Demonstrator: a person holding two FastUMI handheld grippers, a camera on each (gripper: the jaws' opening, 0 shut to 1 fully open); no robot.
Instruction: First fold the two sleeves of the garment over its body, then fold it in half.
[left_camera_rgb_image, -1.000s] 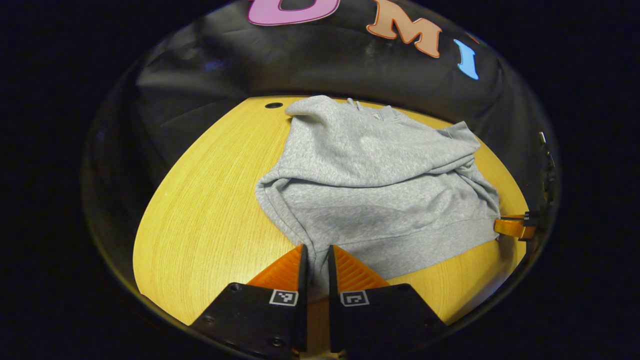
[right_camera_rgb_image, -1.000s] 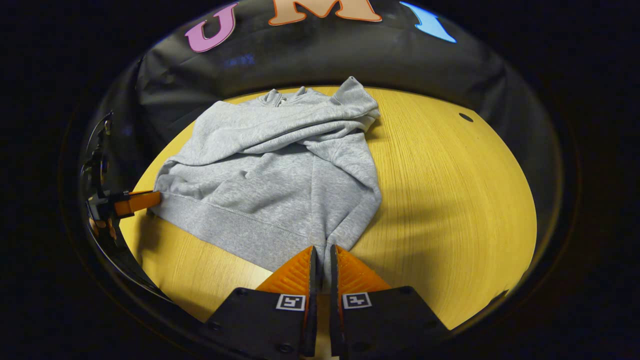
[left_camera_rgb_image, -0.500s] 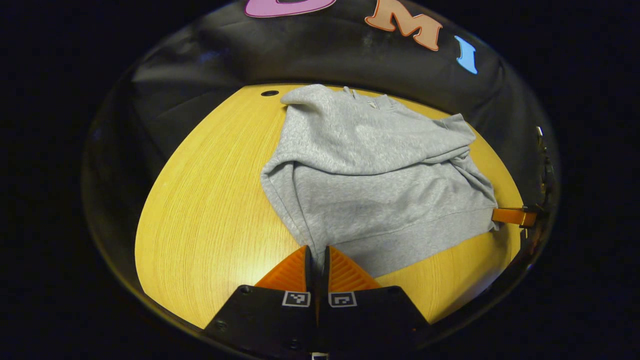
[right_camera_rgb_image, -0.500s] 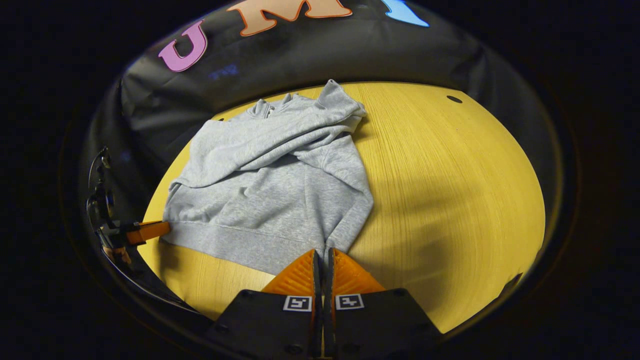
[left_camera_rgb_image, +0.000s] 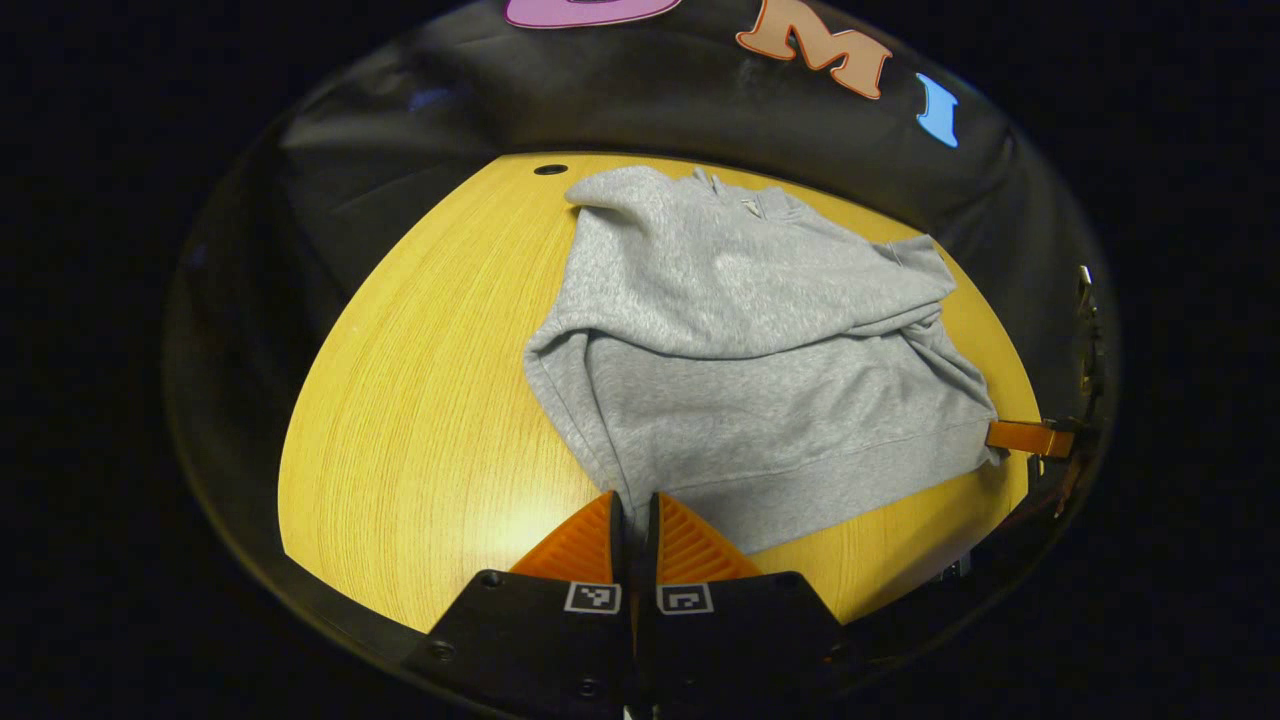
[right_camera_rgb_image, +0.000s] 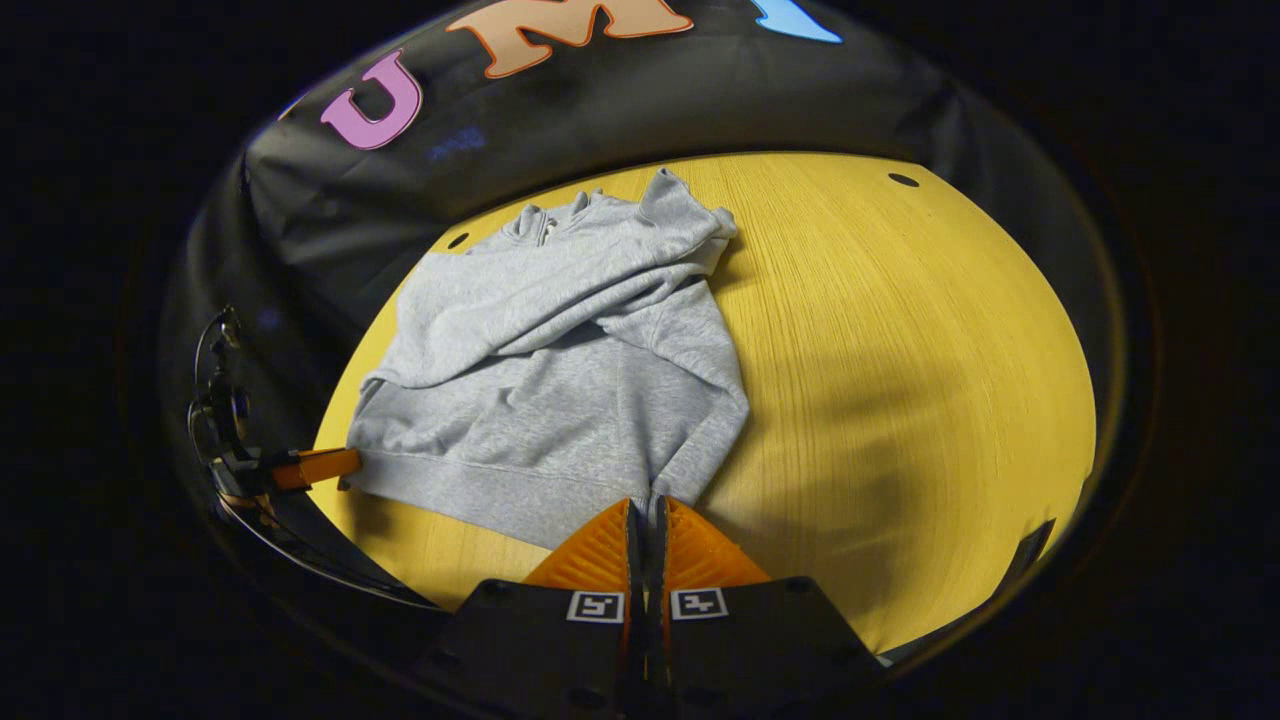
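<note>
A grey sweatshirt (left_camera_rgb_image: 760, 370) (right_camera_rgb_image: 560, 370) lies on the yellow wooden table (left_camera_rgb_image: 420, 400) with both sleeves folded across its body. My left gripper (left_camera_rgb_image: 633, 512) is shut on the hem's near left corner. My right gripper (right_camera_rgb_image: 648, 515) is shut on the hem's near right corner, and it appears small at the hem's far end in the left gripper view (left_camera_rgb_image: 1020, 437). In the right gripper view the left gripper (right_camera_rgb_image: 320, 467) pinches the hem's other corner. The collar (right_camera_rgb_image: 555, 220) lies at the far side.
The table (right_camera_rgb_image: 900, 380) stretches wide to the right of the garment in the right gripper view. Small dark holes (left_camera_rgb_image: 550, 169) (right_camera_rgb_image: 903, 180) sit in the tabletop near its far edge. The black cloth wall stands behind the table.
Both grippers closed fully on the hem corners. Both views shifted slightly, and the garment now sits a little farther off than before.
</note>
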